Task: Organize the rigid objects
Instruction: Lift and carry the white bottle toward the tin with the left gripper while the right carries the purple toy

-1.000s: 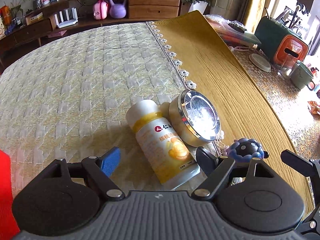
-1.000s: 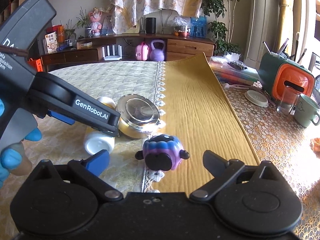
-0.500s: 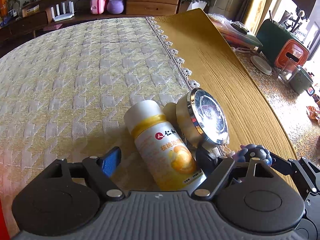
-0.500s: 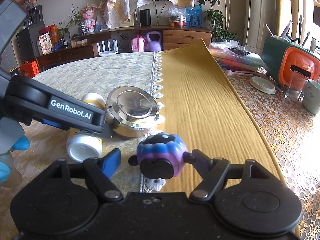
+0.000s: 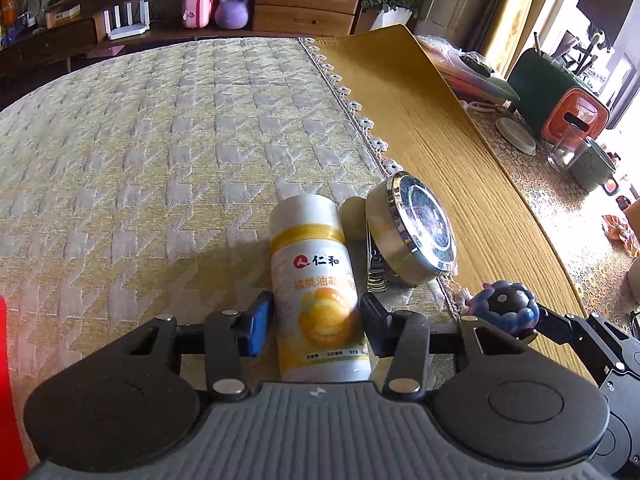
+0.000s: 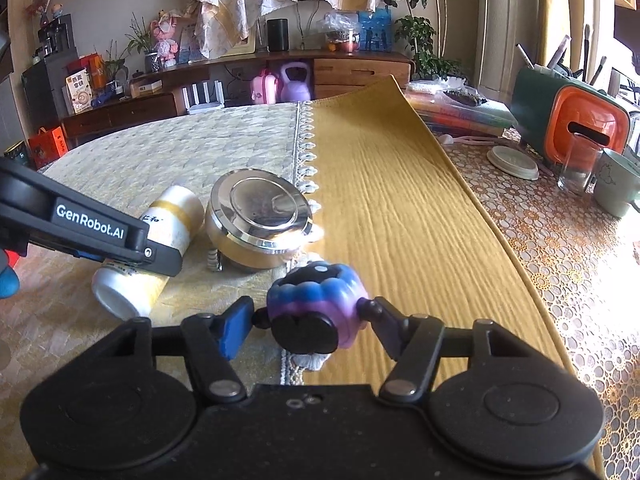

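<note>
A white and yellow bottle [image 5: 316, 264] lies on its side on the patterned cloth [image 5: 160, 160]. My left gripper [image 5: 316, 316] has both pads against the bottle's sides, and its jaws are closing. Right of the bottle stands a round gold tin with a chrome lid [image 5: 412, 228], with a small metal piece [image 5: 374, 264] leaning between them. A purple and blue toy [image 6: 316, 300] sits at the cloth's lace edge. My right gripper [image 6: 310, 316] is closing on it, pads touching its black side nubs. The right wrist view also shows the bottle [image 6: 172, 216] and tin [image 6: 260, 216].
A mustard runner [image 6: 400, 220] stretches away on the right of the lace edge. Further right, on a floral cover, stand a green mug [image 6: 616, 188], a glass [image 6: 576, 168], a flat lid [image 6: 514, 162] and an orange and green box [image 6: 580, 124]. A sideboard [image 5: 280, 4] lies beyond.
Both grippers have narrowed: the left from wide apart onto the bottle's sides, the right onto the toy's nubs. The bottle now lies straight between the left fingers.
</note>
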